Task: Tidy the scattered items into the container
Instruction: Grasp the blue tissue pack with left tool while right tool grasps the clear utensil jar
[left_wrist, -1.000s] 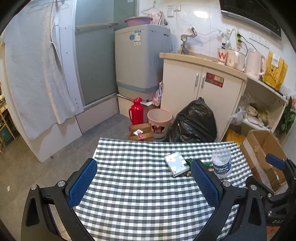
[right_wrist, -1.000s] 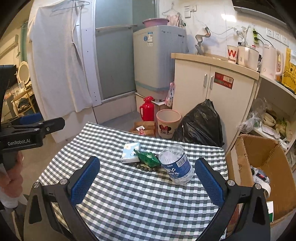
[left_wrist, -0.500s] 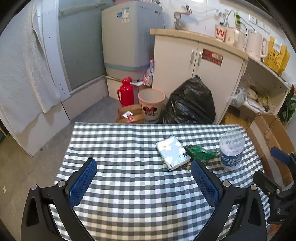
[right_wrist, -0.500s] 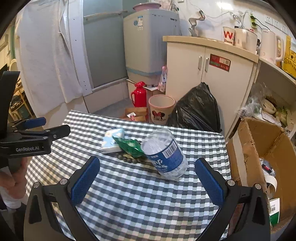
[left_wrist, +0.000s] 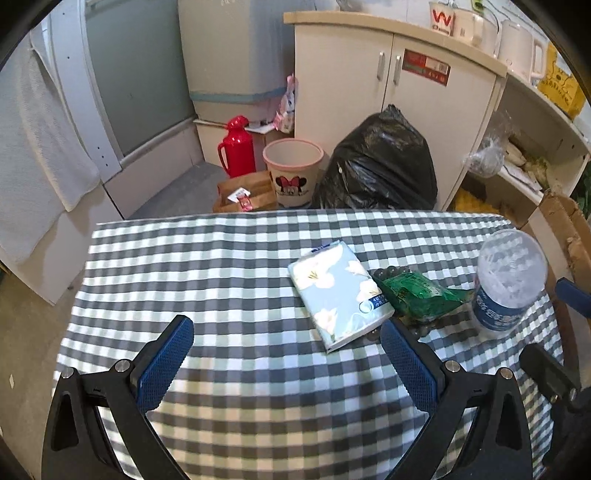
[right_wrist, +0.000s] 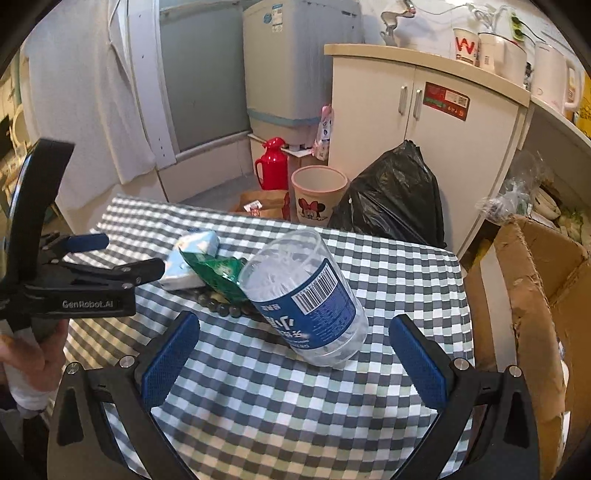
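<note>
Left tongs (left_wrist: 286, 354) wide open, empty, above tabletop (left_wrist: 221, 280); tissue pack (left_wrist: 338, 291) at 1 o'clock. Right tongs (right_wrist: 293, 352) wide open, empty; bottle (right_wrist: 306, 299) between pads, untouched. Green wrapper (right_wrist: 218, 271), beads (right_wrist: 221, 308) at 11 o'clock. Box (right_wrist: 532, 295) at 3 o'clock.

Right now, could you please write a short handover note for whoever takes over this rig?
Left gripper: open, empty, low over the checked tablecloth, near the tissue pack.
Right gripper: open, empty, fingers either side of the clear water bottle without touching it.
Items: tissue pack, green snack wrapper, dark bead bracelet and bottle are clustered on the table. The cardboard box stands on the floor past the table's right edge.
Done: none of these four is in the box yet.
Left: grasp the bottle, probably first, drop it in the box, then the other three.
</note>
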